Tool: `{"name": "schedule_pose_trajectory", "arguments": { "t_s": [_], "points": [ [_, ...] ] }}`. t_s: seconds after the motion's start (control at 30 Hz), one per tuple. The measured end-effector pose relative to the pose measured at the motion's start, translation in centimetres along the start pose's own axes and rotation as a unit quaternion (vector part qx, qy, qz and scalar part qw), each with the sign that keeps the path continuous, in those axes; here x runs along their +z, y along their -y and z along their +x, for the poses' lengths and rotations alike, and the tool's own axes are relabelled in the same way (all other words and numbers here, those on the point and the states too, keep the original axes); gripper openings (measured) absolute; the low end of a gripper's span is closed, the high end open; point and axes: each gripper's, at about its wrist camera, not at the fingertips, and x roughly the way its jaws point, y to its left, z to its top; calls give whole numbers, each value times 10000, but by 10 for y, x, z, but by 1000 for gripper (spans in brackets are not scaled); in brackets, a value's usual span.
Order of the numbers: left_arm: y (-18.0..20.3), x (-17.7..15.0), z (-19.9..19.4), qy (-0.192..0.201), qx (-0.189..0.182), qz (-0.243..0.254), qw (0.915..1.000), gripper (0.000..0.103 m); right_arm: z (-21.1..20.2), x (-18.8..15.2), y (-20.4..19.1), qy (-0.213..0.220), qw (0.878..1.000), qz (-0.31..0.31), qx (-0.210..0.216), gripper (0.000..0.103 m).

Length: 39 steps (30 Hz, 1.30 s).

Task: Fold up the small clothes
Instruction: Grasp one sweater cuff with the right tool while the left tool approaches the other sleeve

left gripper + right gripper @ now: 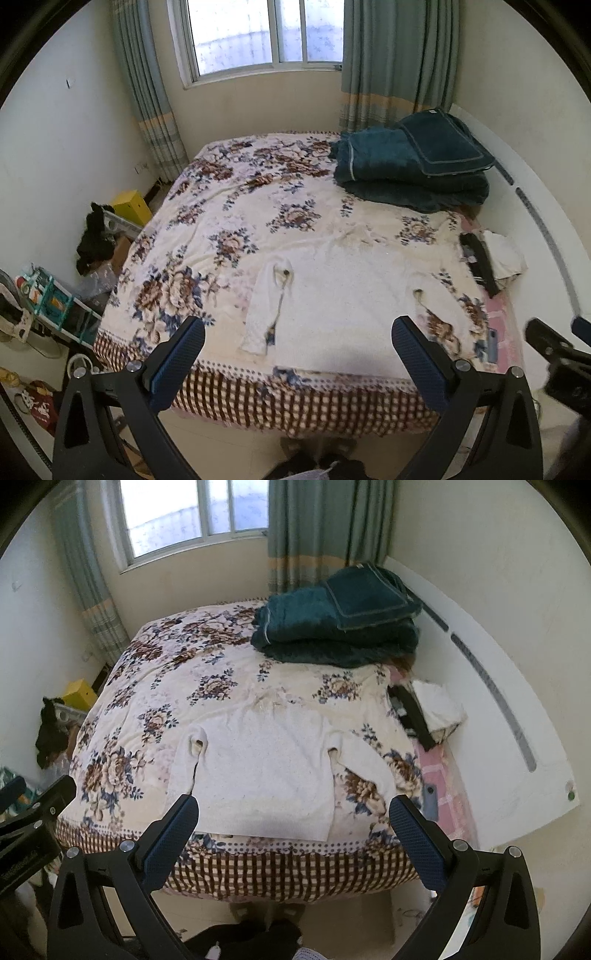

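A small white knitted sweater (343, 295) lies flat on the floral bedspread (229, 206), hem toward the near bed edge, sleeves angled down at each side. It also shows in the right wrist view (266, 768). My left gripper (297, 328) is open and empty, held above the near edge of the bed in front of the hem. My right gripper (293, 806) is open and empty, also just short of the hem. The right gripper's body (554, 354) shows at the right of the left wrist view.
Folded teal blankets (410, 162) lie at the bed's far right corner. A black strip (478, 262) and white cloth (504, 254) lie by the right wall, on a pink sheet with a phone (493, 345). Clutter and a yellow box (131, 206) stand at the bed's left.
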Motion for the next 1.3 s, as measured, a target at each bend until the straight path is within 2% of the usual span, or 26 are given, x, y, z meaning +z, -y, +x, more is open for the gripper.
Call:
{"name": "schedule_pose_trajectory", "arguments": {
  "t_s": [0.1, 0.23, 0.4, 0.43, 0.5, 0.57, 0.67, 0.77, 0.8, 0.87, 0.97, 1.03, 1.13, 1.17, 1.2, 1.23, 1.27, 1.3],
  "points": [
    [6, -2, 35, 94, 201, 159, 9996, 103, 36, -7, 20, -200, 9990, 380, -105, 103],
    [14, -13, 90, 90, 242, 377, 9990, 103, 98, -25, 64, -513, 9921, 1072, -395, 103],
    [34, -32, 180, -301, 382, 487, 9976, 103, 205, -69, 157, -1065, 9669, 2194, -751, 102],
    [40, -36, 196, -391, 345, 468, 9975, 103, 227, -79, 176, -1189, 9606, 2389, -770, 99],
    [54, -44, 234, -620, 437, 454, 9961, 103, 274, -101, 213, -1482, 9496, 2606, -912, 76],
    [67, -53, 265, -828, 507, 447, 9943, 103, 318, -121, 249, -1791, 9376, 2854, -858, 73],
    [87, -63, 310, -1124, 765, 499, 9895, 103, 385, -156, 311, -1997, 9106, 3559, -659, 73],
    [102, -77, 352, -1359, 950, 450, 9851, 103, 455, -189, 377, -2060, 8673, 4507, -462, 73],
    [107, -81, 367, -1443, 995, 446, 9835, 103, 482, -202, 403, -1974, 8466, 4928, -372, 73],
    [116, -88, 400, -1622, 1107, 450, 9795, 103, 522, -221, 438, -1818, 8181, 5443, -372, 73],
    [127, -99, 439, -1744, 1269, 440, 9755, 103, 579, -235, 464, -1763, 7972, 5762, -366, 73],
    [134, -105, 457, -1805, 1312, 423, 9739, 103, 611, -234, 466, -1775, 7924, 5829, -280, 73],
    [146, -111, 486, -1854, 1383, 433, 9719, 103, 657, -226, 465, -1822, 7980, 5743, -80, 73],
    [150, -113, 495, -1880, 1393, 436, 9713, 103, 663, -221, 463, -1765, 8054, 5658, -100, 59],
    [152, -114, 502, -1893, 1387, 435, 9711, 103, 666, -210, 458, -1645, 8228, 5434, -257, 15],
    [156, -115, 508, -1900, 1376, 441, 9711, 103, 666, -203, 456, -1576, 8344, 5272, -317, 7],
    [160, -115, 515, -1906, 1363, 463, 9711, 103, 660, -192, 455, -1453, 8466, 5097, -491, 7],
    [163, -116, 519, -1899, 1335, 480, 9715, 103, 652, -181, 458, -1289, 8537, 5001, -675, 7]
  ]
}}
